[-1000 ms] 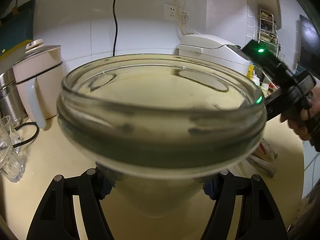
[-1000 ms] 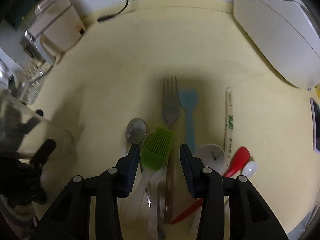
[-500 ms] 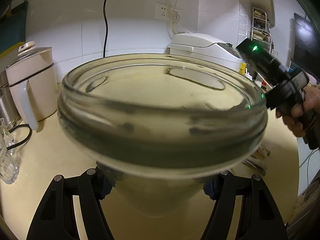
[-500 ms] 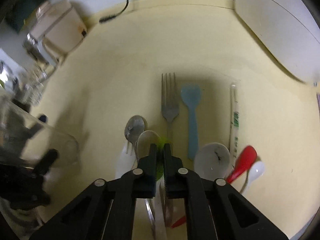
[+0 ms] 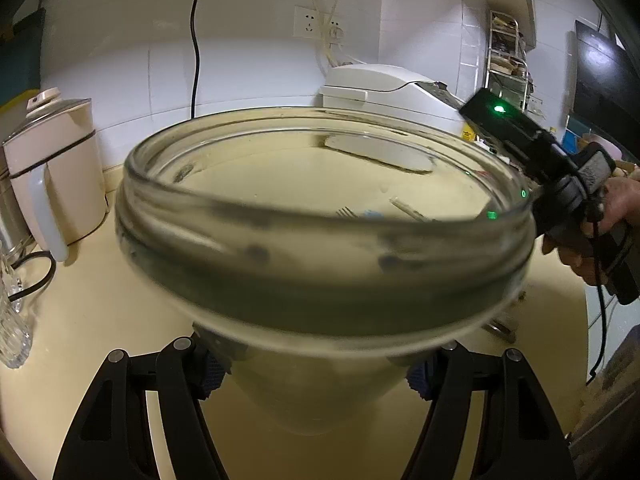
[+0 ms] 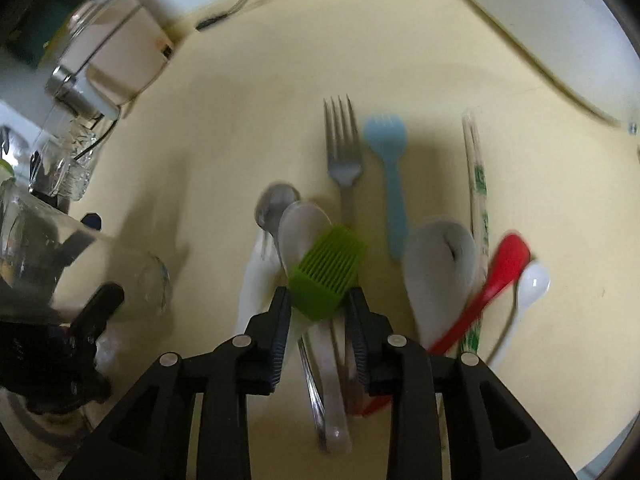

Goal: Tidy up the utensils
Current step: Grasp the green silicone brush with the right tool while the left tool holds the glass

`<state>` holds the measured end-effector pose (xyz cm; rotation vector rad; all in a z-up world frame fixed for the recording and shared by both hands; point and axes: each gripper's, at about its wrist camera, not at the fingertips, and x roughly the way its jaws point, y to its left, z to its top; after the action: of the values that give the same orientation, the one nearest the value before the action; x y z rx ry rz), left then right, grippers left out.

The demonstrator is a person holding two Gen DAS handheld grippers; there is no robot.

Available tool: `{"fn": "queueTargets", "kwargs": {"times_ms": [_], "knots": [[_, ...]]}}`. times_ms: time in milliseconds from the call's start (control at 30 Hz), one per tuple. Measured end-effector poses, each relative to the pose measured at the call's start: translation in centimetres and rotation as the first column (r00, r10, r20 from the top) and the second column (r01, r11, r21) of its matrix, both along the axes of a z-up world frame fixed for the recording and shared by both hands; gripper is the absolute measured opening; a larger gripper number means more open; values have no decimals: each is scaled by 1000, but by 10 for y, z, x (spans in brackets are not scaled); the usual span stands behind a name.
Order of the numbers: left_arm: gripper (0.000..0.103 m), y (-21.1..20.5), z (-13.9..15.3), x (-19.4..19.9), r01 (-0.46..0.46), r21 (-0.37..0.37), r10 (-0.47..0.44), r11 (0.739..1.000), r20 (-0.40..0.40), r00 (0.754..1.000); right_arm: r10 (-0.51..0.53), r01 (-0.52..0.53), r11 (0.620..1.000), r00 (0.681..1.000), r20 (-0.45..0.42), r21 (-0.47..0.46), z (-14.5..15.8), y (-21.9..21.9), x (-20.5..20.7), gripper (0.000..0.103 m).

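My left gripper [image 5: 316, 374] is shut on a clear glass jar [image 5: 320, 280], whose wide mouth fills the left wrist view; the same jar [image 6: 80, 264] shows at the left of the right wrist view. My right gripper [image 6: 320, 296] points down over a row of utensils on the counter. Its jaws are opening, with the head of a green silicone brush [image 6: 328, 272] between them and the pads not pressing on it. Under the brush lie a translucent spoon [image 6: 302, 232] and a metal spoon [image 6: 276, 204]. Beyond are a metal fork [image 6: 343, 152] and a blue plastic fork [image 6: 390, 168].
Wrapped chopsticks [image 6: 478, 184], a white ceramic spoon [image 6: 440, 264], a red spoon [image 6: 504, 264] and a small white spoon [image 6: 532, 280] lie to the right. A kettle [image 5: 56, 168] and a drinking glass [image 5: 12, 320] stand at the left, a white cooker [image 5: 384, 88] at the back.
The right jaws closed fully over the pile, then parted again; the green brush head now shows between them, lying more slanted than before. The left gripper kept its hold on the jar.
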<state>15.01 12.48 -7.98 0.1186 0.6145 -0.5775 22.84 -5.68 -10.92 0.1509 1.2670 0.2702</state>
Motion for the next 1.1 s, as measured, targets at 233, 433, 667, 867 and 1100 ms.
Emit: {"fn": "queueTargets", "kwargs": {"times_ms": [233, 433, 667, 867, 1100], "knots": [[74, 0, 2, -11, 7, 6, -6, 1000, -3, 1000, 50, -49, 997, 999, 15, -56, 2, 16, 5, 32], [74, 1, 2, -17, 10, 12, -10, 1000, -10, 1000, 82, -82, 991, 997, -3, -106, -8, 29, 9, 35], [74, 2, 2, -21, 5, 14, -5, 1000, -7, 1000, 55, -51, 996, 997, 56, -77, -5, 26, 9, 32], [74, 2, 1, -23, 2, 12, -2, 1000, -7, 1000, -6, 7, 1000, 991, 134, -12, 18, -1, -4, 32], [74, 3, -1, -22, 3, 16, -3, 1000, -17, 1000, -101, 88, 995, 943, 317, 56, 78, -27, -27, 32]]}}
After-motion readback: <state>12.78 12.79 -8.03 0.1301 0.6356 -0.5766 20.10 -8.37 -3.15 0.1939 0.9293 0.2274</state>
